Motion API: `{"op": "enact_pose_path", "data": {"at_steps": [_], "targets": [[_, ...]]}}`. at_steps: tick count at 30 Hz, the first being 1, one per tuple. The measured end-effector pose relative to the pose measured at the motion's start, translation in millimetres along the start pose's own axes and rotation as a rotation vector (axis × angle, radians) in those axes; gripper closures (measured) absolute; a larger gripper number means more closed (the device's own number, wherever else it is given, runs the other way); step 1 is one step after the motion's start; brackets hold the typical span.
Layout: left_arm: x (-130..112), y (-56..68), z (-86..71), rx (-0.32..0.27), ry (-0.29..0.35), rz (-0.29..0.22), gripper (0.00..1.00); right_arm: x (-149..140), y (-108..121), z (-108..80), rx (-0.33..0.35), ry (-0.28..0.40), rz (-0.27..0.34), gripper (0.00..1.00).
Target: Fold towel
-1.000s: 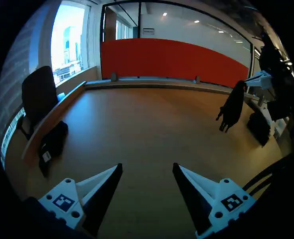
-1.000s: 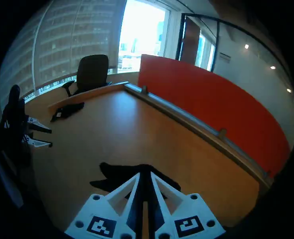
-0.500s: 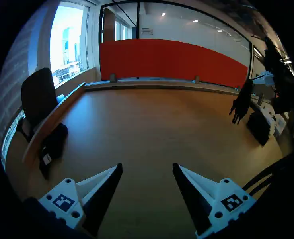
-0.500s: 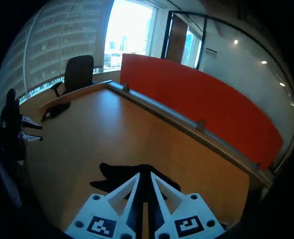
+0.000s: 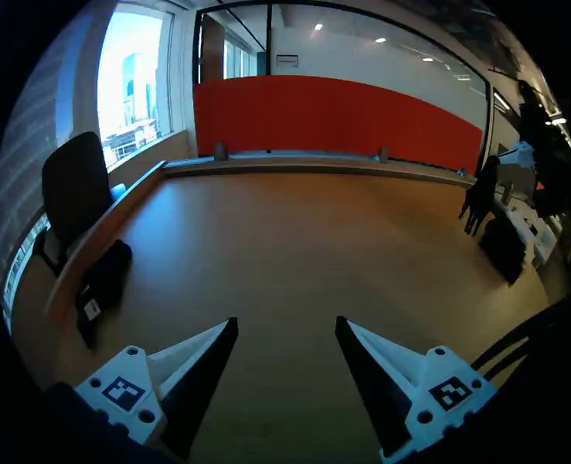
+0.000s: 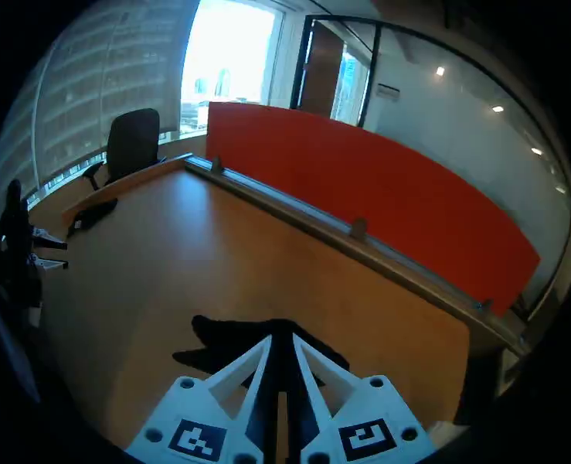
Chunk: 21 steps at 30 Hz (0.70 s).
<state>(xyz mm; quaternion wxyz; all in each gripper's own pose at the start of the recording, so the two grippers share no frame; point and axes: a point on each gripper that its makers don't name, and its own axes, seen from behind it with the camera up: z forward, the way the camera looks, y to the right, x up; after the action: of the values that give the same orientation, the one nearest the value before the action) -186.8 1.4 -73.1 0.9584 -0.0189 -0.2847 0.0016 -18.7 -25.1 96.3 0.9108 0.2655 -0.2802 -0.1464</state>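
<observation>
— Between the tips of the right gripper [image 6: 283, 339], what is that dark thing?

— The towel [image 6: 215, 338]. It is a soft, black, limp cloth with a ragged outline. It bunches just past the fingertips and spreads to their left and right.

— So the jaws have it?

— Yes. In the right gripper view the two white, wedge-shaped fingers are drawn together with only a slim dark slit between them, and the cloth is pinched there.

— Does the other camera catch it?

— In the left gripper view the towel [image 5: 480, 201] is far off to the right of that tool. It dangles as a narrow dark strip with loose, finger-like ends. Whether those ends touch the surface I cannot tell.

— And the left gripper [image 5: 285, 325]?

— Spread wide and holding nothing. Its two pointed fingers have white shells and black inner faces, and bare wood lies in the gap between them.

— What is that wood?

— A broad table [image 5: 300, 232], smooth and orange-brown with a faint sheen, running ahead of both tools.

— Beyond it?

— A long, flat red partition [image 5: 339, 116] stands along the far edge, straight ahead of the left gripper. To that gripper's left are a black high-backed office chair [image 5: 73, 182] and a dark, lumpy bag [image 5: 103, 274] lying on the tabletop by a raised wooden ledge.
</observation>
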Motion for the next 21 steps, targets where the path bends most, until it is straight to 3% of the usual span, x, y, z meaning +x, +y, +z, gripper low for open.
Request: {"op": "enact_pose_path", "data": {"at_steps": [21], "targets": [[2, 6.8, 4.5, 0.009, -0.012, 0.004, 0.06, -26, 107, -20.4, -0.136, -0.053, 0.061, 0.95]]}}
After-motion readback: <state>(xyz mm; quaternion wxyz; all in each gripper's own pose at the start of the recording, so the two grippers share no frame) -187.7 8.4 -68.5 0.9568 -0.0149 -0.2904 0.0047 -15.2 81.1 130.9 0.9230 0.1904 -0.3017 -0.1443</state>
